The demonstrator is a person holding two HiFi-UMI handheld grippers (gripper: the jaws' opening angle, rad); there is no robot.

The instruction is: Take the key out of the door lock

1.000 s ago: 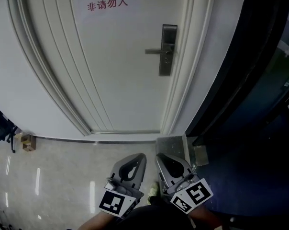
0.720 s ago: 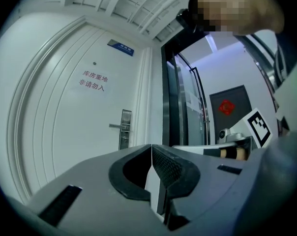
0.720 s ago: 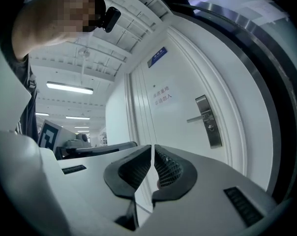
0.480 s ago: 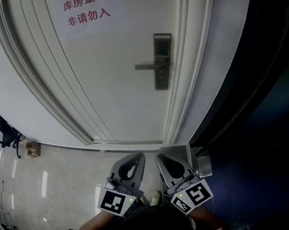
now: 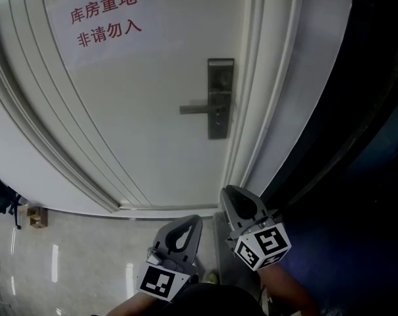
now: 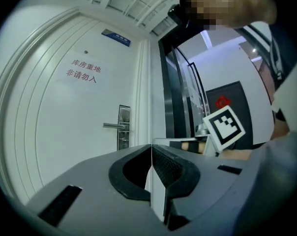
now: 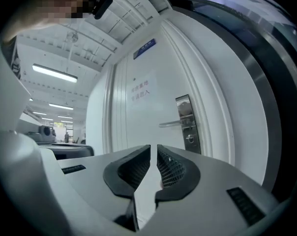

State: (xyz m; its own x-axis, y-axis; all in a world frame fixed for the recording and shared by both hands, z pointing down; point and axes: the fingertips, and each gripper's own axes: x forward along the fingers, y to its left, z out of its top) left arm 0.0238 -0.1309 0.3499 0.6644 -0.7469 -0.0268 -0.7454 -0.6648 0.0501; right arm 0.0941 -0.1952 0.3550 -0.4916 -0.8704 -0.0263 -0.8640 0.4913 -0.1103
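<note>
A white door [image 5: 153,78] carries a steel lock plate [image 5: 219,97] with a lever handle [image 5: 198,108] that points left. Below the handle, the keyhole area [image 7: 190,138] shows as a small bright knob; the key itself is too small to make out. My right gripper [image 5: 236,193] is raised near the door frame's foot, well below the lock, shut and holding nothing. My left gripper [image 5: 188,221] hangs lower beside it, also shut and holding nothing. Both grippers look towards the lock plate [image 6: 124,127] from a distance.
Red printed characters [image 5: 103,18] are on a sheet on the door. A dark glass partition [image 5: 357,143] runs along the right of the door frame [image 5: 265,110]. A small brown box [image 5: 35,216] sits on the pale tiled floor [image 5: 74,262] at the left.
The view has shifted, so the lock now sits lower and further left. My right gripper has risen towards the door, while the left stays low.
</note>
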